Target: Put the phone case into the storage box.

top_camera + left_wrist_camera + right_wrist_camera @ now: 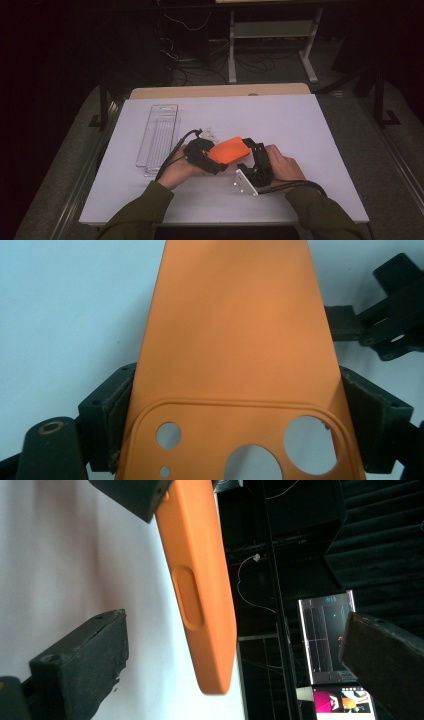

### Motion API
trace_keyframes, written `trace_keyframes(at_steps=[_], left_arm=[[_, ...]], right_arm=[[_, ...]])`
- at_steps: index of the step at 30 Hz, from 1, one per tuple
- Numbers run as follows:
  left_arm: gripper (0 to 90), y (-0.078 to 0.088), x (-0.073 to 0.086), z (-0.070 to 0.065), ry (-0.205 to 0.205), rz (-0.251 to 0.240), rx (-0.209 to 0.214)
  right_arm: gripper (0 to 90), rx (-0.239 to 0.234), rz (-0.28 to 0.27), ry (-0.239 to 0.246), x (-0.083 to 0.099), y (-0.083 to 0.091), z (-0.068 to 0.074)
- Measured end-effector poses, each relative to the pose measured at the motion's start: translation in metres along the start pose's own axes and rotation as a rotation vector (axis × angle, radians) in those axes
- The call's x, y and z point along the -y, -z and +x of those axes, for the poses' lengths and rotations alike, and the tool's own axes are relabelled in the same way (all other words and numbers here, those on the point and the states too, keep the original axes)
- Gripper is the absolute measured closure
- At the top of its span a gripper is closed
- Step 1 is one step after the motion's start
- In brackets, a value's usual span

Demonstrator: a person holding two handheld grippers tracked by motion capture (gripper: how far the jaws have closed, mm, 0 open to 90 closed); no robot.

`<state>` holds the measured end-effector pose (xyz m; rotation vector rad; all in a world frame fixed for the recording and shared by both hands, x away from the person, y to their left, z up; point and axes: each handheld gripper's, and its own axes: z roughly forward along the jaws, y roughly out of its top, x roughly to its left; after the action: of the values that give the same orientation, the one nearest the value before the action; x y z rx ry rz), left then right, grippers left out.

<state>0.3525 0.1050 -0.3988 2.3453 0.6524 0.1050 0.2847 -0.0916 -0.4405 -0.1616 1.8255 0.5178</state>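
Observation:
An orange phone case (229,150) hangs tilted just above the white table (300,125). My left gripper (215,160) is shut on its camera-cutout end. In the left gripper view both pads (119,410) press the case (235,330) on its two long edges, and the round cutouts sit low in the frame. My right gripper (246,156) stands open at the case's other end. In the right gripper view the case (200,580) shows edge-on between the wide-apart jaws of that gripper (232,660), touching neither. The right gripper (385,320) also shows beyond the case.
A clear plastic tray (159,137) lies flat on the table's left part, close to my left hand. A wooden strip (220,91) runs along the table's far edge. Beyond it are a white stand (270,35) and floor cables. A lit screen (327,640) glows in the dark room.

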Motion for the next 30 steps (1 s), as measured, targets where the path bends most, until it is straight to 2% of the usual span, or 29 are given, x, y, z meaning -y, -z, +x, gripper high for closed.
trace_keyframes(at_steps=[2, 3, 4, 6, 8, 9, 17, 22, 24, 25, 26, 30], left_arm=[[15.1, 0.0, -0.001, -0.001, -0.019, 0.001, -0.001], [15.2, -0.002, -0.001, -0.003, 0.002, -0.017, 0.003], [15.2, -0.001, -0.002, -0.002, -0.022, 0.004, 0.004], [15.2, -0.001, -0.003, -0.003, -0.035, 0.004, 0.006], [15.2, -0.002, -0.003, -0.006, -0.013, -0.008, 0.014], [15.2, -0.002, -0.003, -0.006, -0.022, -0.002, 0.014], [15.2, -0.002, -0.003, -0.007, -0.019, -0.005, 0.019], [15.2, -0.003, -0.003, -0.007, -0.02, -0.005, 0.018], [15.2, -0.002, -0.003, -0.007, -0.021, -0.006, 0.019], [15.2, -0.002, -0.003, -0.007, -0.02, -0.006, 0.019], [15.2, -0.002, -0.003, -0.006, -0.036, 0.005, 0.018], [15.1, -0.002, -0.003, -0.006, -0.035, 0.002, 0.021]], right_arm=[[0.0, 0.004, -0.005, 0.001, -0.001, 0.0, 0.0], [0.0, 0.005, -0.006, 0.006, -0.001, 0.0, 0.0], [0.0, 0.006, -0.006, 0.007, -0.002, 0.0, 0.001], [0.0, 0.009, -0.003, 0.012, -0.003, 0.0, 0.001], [0.0, 0.008, -0.003, 0.014, -0.004, 0.0, 0.001], [0.0, 0.01, -0.004, 0.014, -0.004, 0.0, 0.001], [0.0, 0.015, 0.01, 0.032, -0.008, 0.001, 0.002], [5.1, 0.03, -0.002, 0.042, -0.009, 0.001, 0.005], [10.0, 0.034, -0.009, 0.053, -0.01, 0.002, 0.006], [12.1, 0.035, -0.006, 0.054, -0.01, 0.002, 0.006], [13.4, 0.035, -0.006, 0.063, -0.011, 0.003, 0.007], [18.8, 0.043, 0.006, 0.082, -0.012, 0.002, 0.01]])
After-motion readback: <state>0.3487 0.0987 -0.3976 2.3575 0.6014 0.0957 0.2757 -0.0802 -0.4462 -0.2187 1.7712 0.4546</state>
